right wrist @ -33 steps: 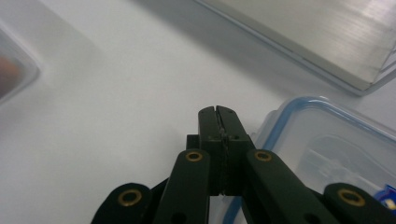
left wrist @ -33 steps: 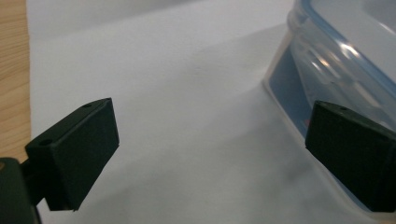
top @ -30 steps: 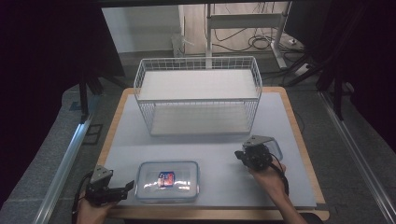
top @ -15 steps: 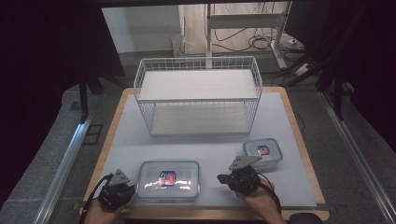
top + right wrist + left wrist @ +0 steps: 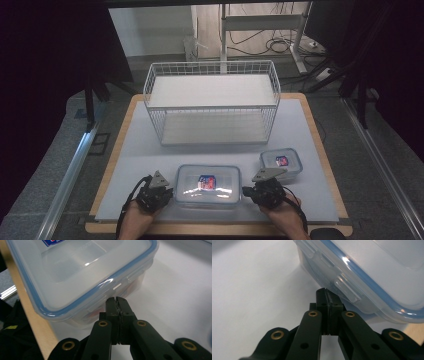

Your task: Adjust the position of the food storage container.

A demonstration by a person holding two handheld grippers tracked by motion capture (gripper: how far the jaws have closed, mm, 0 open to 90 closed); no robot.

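Note:
A large clear lidded container (image 5: pixel 208 186) with a blue seal and a red-blue label lies near the table's front edge. My left gripper (image 5: pixel 171 193) is shut, its tips at the container's left end. In the left gripper view the closed tips (image 5: pixel 327 293) sit just under a side latch (image 5: pixel 347 287) of the container (image 5: pixel 374 267). My right gripper (image 5: pixel 246 190) is also shut, its tips at the container's right end. In the right gripper view its tips (image 5: pixel 117 300) meet the wall of the container (image 5: pixel 82 270) below the rim. Nothing is pinched in either gripper.
A smaller clear container (image 5: pixel 281 162) with the same label stands just behind my right gripper. A white wire basket (image 5: pixel 212 102) with a shelf occupies the back of the grey mat (image 5: pixel 145 150). The wooden table edge (image 5: pixel 220 229) runs close under both hands.
My left gripper has slid right up to the large container's left end. My right gripper has left the small container, now uncovered, and come forward and left to the large container's right end.

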